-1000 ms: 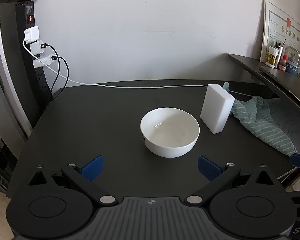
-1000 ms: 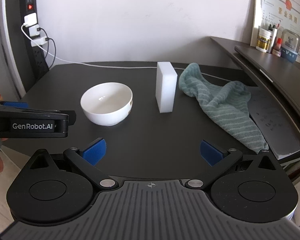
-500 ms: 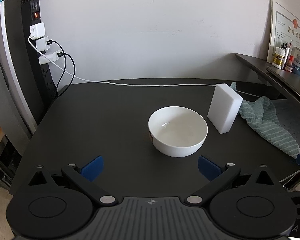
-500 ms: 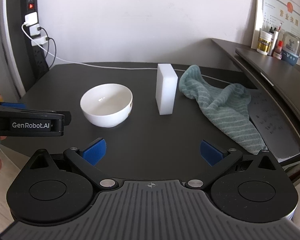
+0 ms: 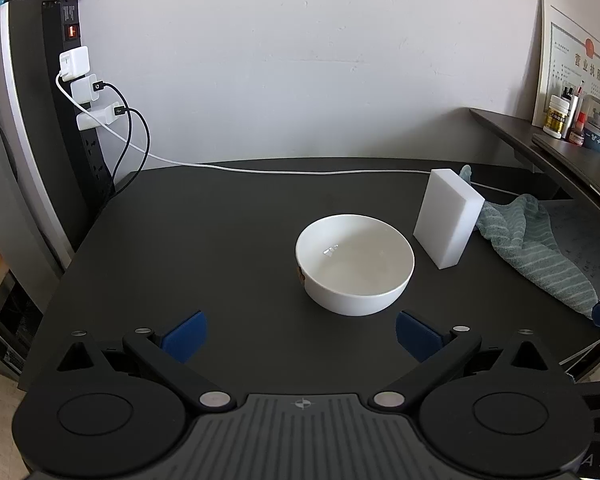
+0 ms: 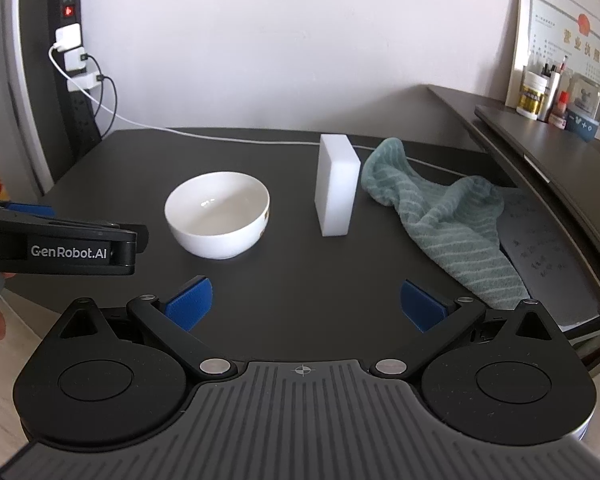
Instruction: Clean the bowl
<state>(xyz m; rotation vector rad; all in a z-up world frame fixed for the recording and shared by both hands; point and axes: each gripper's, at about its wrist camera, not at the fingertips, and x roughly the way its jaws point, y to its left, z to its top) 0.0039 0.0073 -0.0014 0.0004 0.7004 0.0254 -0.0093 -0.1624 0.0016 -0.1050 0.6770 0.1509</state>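
Observation:
A white bowl (image 5: 355,264) stands upright and empty on the black table (image 5: 204,248); it also shows in the right wrist view (image 6: 217,214). A white sponge block (image 5: 447,218) stands on edge just right of the bowl, seen too in the right wrist view (image 6: 337,185). A green striped cloth (image 6: 444,216) lies crumpled right of the sponge. My left gripper (image 5: 300,336) is open and empty, just short of the bowl. My right gripper (image 6: 306,304) is open and empty, near the table's front edge, in front of the sponge.
A white cable (image 5: 300,171) runs along the back of the table from a power strip (image 5: 80,92) at the left. A raised shelf (image 6: 540,136) with bottles and a framed certificate stands at the right. The left gripper's body (image 6: 60,246) shows at the right view's left.
The left gripper has shifted left, so the bowl and sponge sit further right in its view. The right gripper has moved slightly towards the table.

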